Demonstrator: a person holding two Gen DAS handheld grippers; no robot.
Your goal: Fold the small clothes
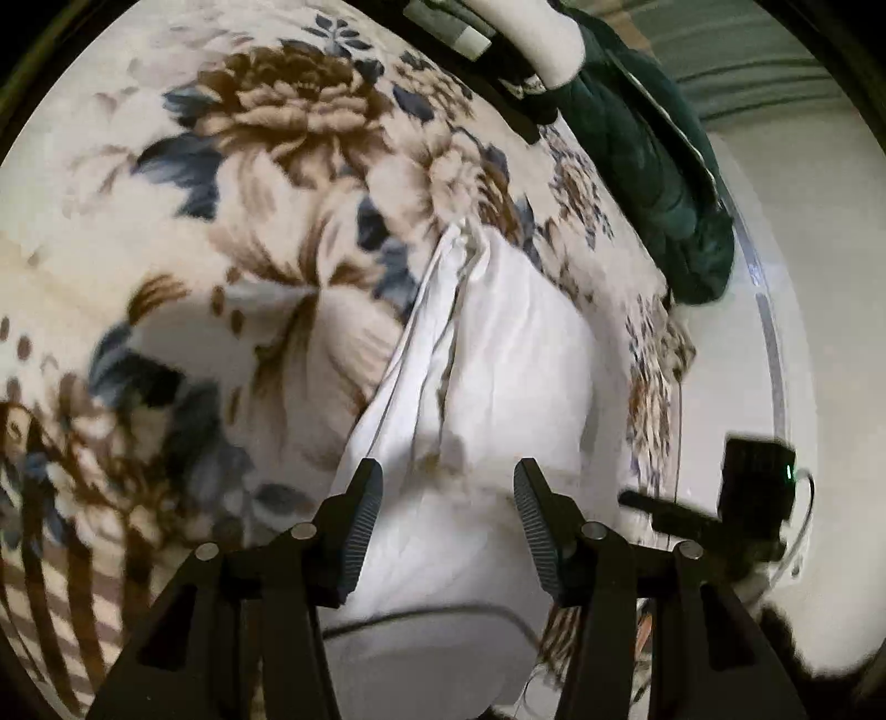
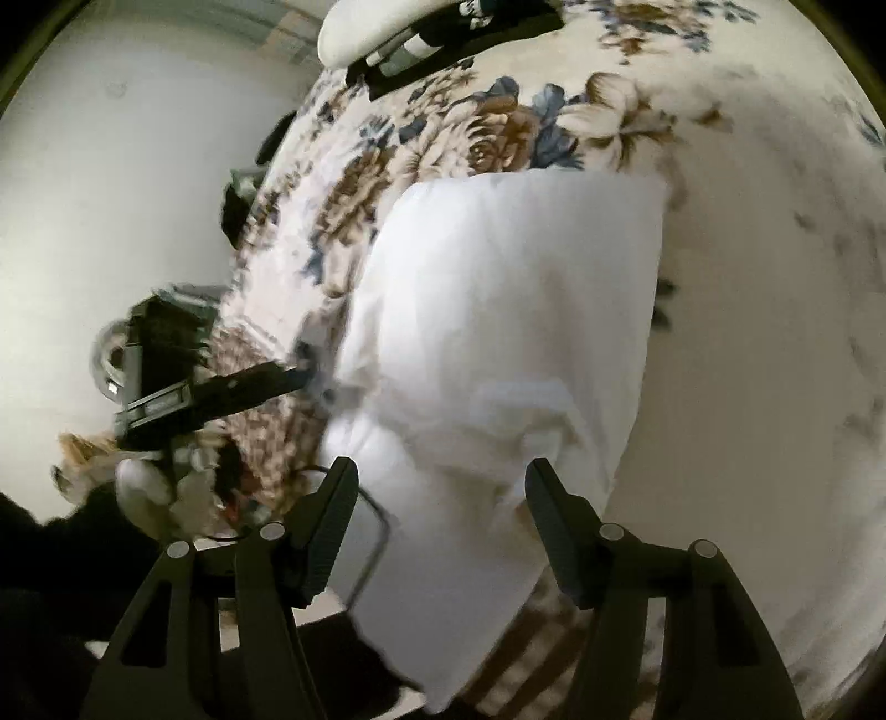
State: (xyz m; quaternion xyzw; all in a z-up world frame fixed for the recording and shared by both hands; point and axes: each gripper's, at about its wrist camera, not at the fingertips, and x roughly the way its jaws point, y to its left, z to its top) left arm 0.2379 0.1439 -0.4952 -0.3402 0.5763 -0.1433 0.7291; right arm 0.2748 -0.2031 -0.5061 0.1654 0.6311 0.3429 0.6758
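Note:
A small white garment (image 1: 498,365) lies partly folded on a floral blanket (image 1: 266,183), with a bunched seam edge along its left side. My left gripper (image 1: 448,482) is open and empty, just above the garment's near end. In the right wrist view the same white garment (image 2: 498,310) spreads across the blanket (image 2: 747,277). My right gripper (image 2: 440,482) is open and empty over the garment's near edge. The left gripper (image 2: 299,376) shows there from the side, its tip at the garment's left edge.
A dark green garment (image 1: 653,166) lies at the blanket's far right edge. A white and black object (image 1: 531,39) sits at the far end; it also shows in the right wrist view (image 2: 398,27). The right gripper's body (image 1: 736,498) is at the right. White floor (image 2: 111,194) lies beyond the edge.

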